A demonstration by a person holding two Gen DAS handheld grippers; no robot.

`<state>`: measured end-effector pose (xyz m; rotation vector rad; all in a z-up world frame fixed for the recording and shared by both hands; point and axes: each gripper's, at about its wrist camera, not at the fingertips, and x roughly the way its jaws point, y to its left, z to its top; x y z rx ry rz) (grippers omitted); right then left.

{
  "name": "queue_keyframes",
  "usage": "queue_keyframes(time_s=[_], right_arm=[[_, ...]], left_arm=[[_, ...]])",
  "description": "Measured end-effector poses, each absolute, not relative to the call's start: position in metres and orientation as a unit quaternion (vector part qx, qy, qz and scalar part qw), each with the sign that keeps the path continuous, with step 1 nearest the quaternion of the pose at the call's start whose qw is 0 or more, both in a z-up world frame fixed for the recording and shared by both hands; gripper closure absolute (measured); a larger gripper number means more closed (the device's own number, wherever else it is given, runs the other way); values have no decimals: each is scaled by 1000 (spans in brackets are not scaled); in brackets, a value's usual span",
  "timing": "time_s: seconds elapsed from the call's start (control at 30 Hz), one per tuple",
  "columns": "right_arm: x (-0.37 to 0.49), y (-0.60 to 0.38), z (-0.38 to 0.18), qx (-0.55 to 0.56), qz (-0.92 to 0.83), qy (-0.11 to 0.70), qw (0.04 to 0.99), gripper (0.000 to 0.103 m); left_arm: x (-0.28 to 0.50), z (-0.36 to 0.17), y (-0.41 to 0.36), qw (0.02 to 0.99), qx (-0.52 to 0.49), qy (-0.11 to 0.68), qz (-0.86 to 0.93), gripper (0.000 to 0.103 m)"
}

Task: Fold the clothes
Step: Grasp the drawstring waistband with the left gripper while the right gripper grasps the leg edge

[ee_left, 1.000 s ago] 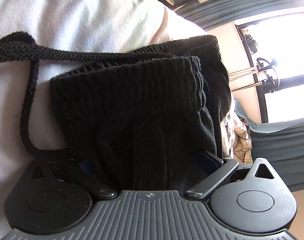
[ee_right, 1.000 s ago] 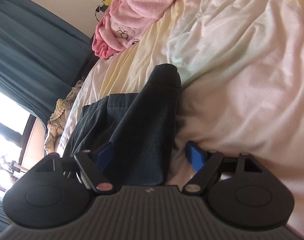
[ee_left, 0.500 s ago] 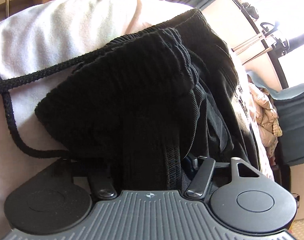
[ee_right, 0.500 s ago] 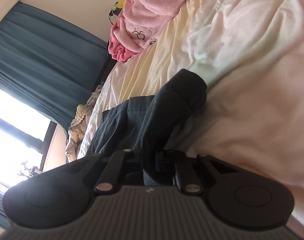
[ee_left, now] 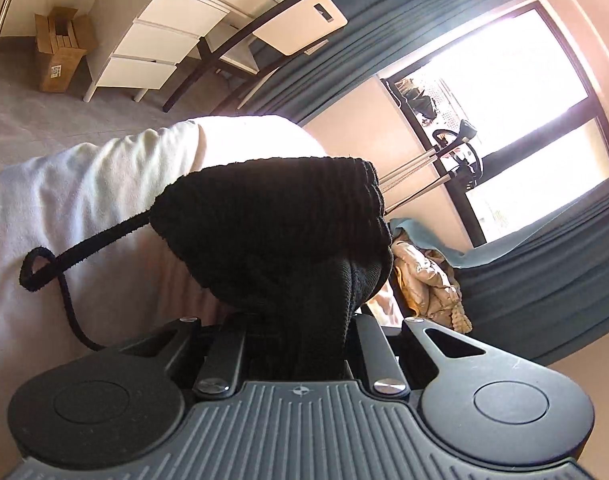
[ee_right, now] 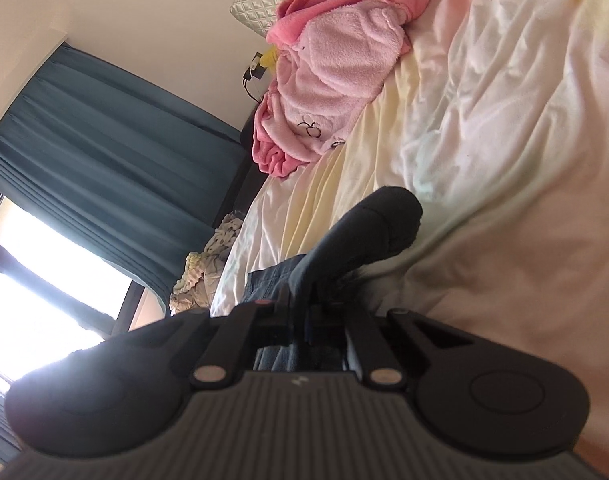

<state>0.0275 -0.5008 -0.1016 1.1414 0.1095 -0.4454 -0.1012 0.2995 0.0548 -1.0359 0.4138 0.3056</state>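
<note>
Left wrist view: The left claw (ee_left: 300,344) grips the ribbed waistband of the black trousers (ee_left: 280,232). Its jaws have just been closing and now stand narrow, with a thick bunch of the dark fabric pinched between them. The waistband rises in front of the camera, clear of the white bedsheet (ee_left: 88,200) behind it. A black drawstring (ee_left: 52,276) hangs from the waistband's left side; it forms a small loop and trails down across the sheet toward the claw body. Beyond the bed stand a white drawer unit (ee_left: 152,40), a cardboard box (ee_left: 60,56) on the floor, teal curtains (ee_left: 544,280) and a bright window (ee_left: 516,92). A beige garment (ee_left: 428,284) lies bunched just right of the trousers.

Right wrist view: The right claw (ee_right: 302,324) is clamped on the trouser leg (ee_right: 368,236). Its jaws have just been closing and now stand nearly together on a thin fold of cloth. The leg end curls upward ahead of the claw, above the rumpled cream bedsheet (ee_right: 504,140). A pink fleece garment (ee_right: 336,76) lies heaped near the head of the bed, well apart from the trousers. Teal curtains (ee_right: 116,152) and a bright window (ee_right: 44,280) fill the left side.
</note>
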Motion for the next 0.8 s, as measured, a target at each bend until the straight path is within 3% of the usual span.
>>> queue_keyframes(time_s=[0.4, 0.6, 0.8], right_arm=[[10, -501, -75, 519, -235, 35, 821, 98], [76, -492, -46, 450, -240, 43, 859, 98], [209, -471, -19, 348, -225, 69, 908, 98]], left_arm=[[-96, 65, 303, 851, -477, 179, 128, 87], [-14, 79, 310, 864, -458, 169, 125, 87], [118, 68, 324, 872, -425, 197, 143, 87]])
